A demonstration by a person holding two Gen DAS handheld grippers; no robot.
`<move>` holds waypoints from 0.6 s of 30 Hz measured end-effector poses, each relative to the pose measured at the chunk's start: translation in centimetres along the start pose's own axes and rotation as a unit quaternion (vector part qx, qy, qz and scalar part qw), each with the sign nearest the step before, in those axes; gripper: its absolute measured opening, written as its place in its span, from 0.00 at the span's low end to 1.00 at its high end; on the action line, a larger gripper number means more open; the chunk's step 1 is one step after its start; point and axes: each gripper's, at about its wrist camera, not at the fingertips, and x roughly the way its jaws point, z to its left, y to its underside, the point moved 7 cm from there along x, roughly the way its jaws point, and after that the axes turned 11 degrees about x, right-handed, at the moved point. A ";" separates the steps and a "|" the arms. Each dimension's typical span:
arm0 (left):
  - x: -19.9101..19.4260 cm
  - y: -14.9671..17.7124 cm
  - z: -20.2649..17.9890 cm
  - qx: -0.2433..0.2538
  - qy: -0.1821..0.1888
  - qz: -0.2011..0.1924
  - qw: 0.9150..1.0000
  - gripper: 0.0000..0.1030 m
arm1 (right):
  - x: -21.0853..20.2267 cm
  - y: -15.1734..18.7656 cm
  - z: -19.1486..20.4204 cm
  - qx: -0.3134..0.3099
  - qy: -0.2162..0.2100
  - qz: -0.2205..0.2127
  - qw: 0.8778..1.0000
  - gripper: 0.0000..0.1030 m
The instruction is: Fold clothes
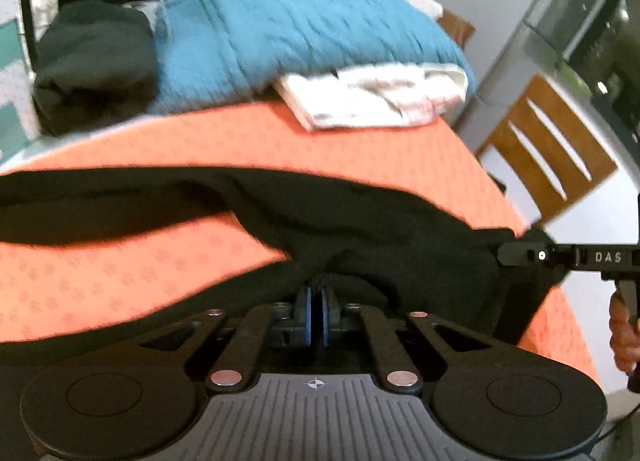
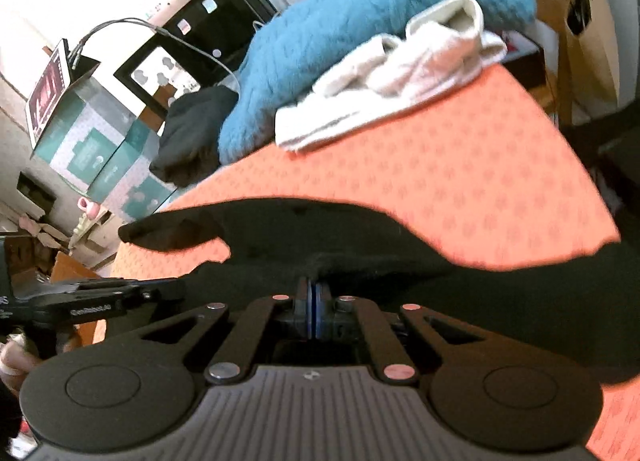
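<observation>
Both grippers clamped on the black garment, near edge of desk.

Left wrist view: my left gripper (image 1: 316, 301) has its jaws pressed together on a bunched fold of the black garment (image 1: 360, 221), which drapes across the near part of the orange-patterned desk (image 1: 360, 149). Right gripper (image 1: 516, 255) comes in from the right, touching the garment's right end; can't tell its jaws here. Far side: teal knit (image 1: 280, 33), white cloth (image 1: 372, 97), dark bundle (image 1: 92, 65) at far left. Wooden chair (image 1: 548, 157) to the right.

Right wrist view: right gripper (image 2: 314, 301), jaws pinching the black garment (image 2: 300, 229) too. Left gripper (image 2: 100, 301) sits at near left. Teal knit (image 2: 360, 21) and white cloth (image 2: 400, 77) lie far.
</observation>
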 end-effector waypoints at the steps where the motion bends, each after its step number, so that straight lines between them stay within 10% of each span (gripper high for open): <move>1: 0.1 -0.3 0.3 -0.001 -0.006 -0.004 1.000 0.07 | 0.2 -0.5 0.1 -0.004 0.001 -0.004 1.000 0.02; 11: 4.4 -0.7 2.6 -0.004 -0.024 0.034 0.999 0.11 | 4.2 -2.6 -1.1 -0.022 0.032 0.000 0.999 0.02; 18: 0.7 -0.3 3.6 -0.034 -0.035 0.012 0.999 0.48 | 3.8 -2.2 -0.8 -0.023 0.044 0.005 0.999 0.12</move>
